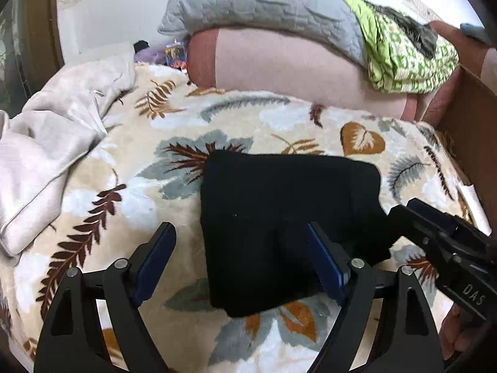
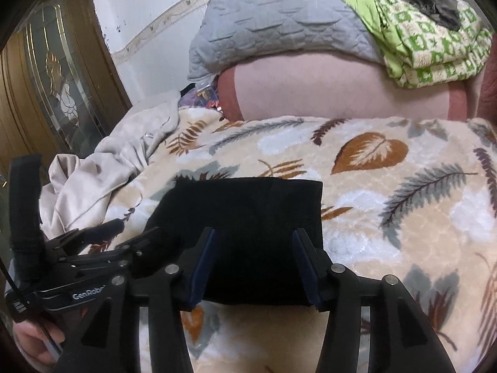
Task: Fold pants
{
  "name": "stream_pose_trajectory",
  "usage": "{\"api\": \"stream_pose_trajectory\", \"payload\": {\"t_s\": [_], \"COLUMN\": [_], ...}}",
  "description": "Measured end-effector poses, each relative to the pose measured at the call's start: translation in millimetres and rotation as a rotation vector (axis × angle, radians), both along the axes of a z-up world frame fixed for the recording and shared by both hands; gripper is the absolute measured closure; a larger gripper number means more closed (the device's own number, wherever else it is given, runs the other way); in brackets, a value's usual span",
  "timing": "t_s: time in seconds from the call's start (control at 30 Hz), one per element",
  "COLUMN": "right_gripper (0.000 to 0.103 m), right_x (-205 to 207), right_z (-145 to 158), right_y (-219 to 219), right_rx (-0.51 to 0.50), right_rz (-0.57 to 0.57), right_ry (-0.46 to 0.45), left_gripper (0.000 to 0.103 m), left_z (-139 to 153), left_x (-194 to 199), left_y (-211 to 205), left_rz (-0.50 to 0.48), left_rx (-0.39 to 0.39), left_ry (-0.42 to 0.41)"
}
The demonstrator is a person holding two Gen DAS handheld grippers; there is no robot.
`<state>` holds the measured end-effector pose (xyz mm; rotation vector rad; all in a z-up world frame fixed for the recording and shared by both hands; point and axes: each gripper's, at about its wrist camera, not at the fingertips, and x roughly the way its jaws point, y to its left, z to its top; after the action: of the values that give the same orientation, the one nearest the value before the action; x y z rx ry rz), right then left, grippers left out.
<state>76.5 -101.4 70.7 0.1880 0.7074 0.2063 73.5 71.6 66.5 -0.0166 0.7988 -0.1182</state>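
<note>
1. Left gripper [image 1: 239,242]: jaws wide apart, empty, hanging over the pants' near left edge.
2. Right gripper [image 2: 253,248]: jaws apart, clamping nothing, above the pants' near edge.
3. Pants [image 1: 289,214]: black, folded small, flat on the leaf-print blanket [image 1: 124,168].
4. Pillows [image 1: 279,62] lie far behind.

Two matching black handheld grippers, mine to run from afar.

My left gripper [image 1: 239,242] has matte black angular arms with triangular cut-outs, round silver pivot pins at the joints, and dark blue pads lining the inner faces of its fingers [image 1: 323,258]. My right gripper [image 2: 251,261] is built the same way. Seen side-on, one body carries white "DAS" lettering, the other a white "GenRobo" mark, with a black strap looped above it. A bare hand [image 2: 34,342] grips that handle; no sleeve shows.
</note>
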Motion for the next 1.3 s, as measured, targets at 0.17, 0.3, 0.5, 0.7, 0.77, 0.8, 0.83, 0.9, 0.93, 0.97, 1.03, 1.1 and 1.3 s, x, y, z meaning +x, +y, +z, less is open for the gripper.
{"api": "stream_pose_trajectory", "payload": {"t_s": [0.17,0.3,0.5,0.7,0.77,0.8,0.83,0.9,0.93,0.97,1.03,1.1,1.3], "right_gripper": [0.042,0.039,0.033,0.033,0.033,0.032,0.032,0.031,0.03,0.029,0.028,0.027,0.024], "right_x": [-16,-24,-36,-45,-48,-49,-49,-50,-51,-52,-53,-54,-61], "right_z": [11,15,16,16,16,16,16,16,15,15,14,14,18], "right_y": [4,7,12,15,14,14,15,15,15,16,18,19,18], "right_rx": [-0.004,-0.009,-0.029,-0.032,-0.027,-0.025,-0.024,-0.02,-0.018,-0.016,-0.018,-0.024,-0.033], "right_rz": [-0.026,-0.036,-0.048,-0.048,-0.05,-0.049,-0.05,-0.049,-0.048,-0.047,-0.046,-0.049,-0.055], "right_ry": [-0.033,-0.038,-0.035,-0.039,-0.04,-0.041,-0.041,-0.04,-0.037,-0.035,-0.031,-0.031,-0.046], "left_gripper": [0.018,0.018,0.018,0.018,0.018,0.018,0.018,0.018,0.018,0.018,0.018,0.018,0.018], "left_z": [11,18,20,21,22,22,23,24,24,24,24,25,28], "left_x": [-17,-32,-45,-56,-58,-60,-61,-63,-64,-64,-65,-66,-72], "left_y": [3,3,7,11,11,11,11,11,11,11,11,11,10], "left_rz": [0.026,0.035,0.056,0.083,0.086,0.087,0.09,0.094,0.093,0.093,0.093,0.096,0.104], "left_rx": [0.009,0.036,0.035,0.023,0.021,0.021,0.025,0.032,0.033,0.033,0.032,0.031,0.035], "left_ry": [-0.036,-0.066,-0.078,-0.087,-0.093,-0.096,-0.1,-0.102,-0.101,-0.099,-0.1,-0.104,-0.113]}}
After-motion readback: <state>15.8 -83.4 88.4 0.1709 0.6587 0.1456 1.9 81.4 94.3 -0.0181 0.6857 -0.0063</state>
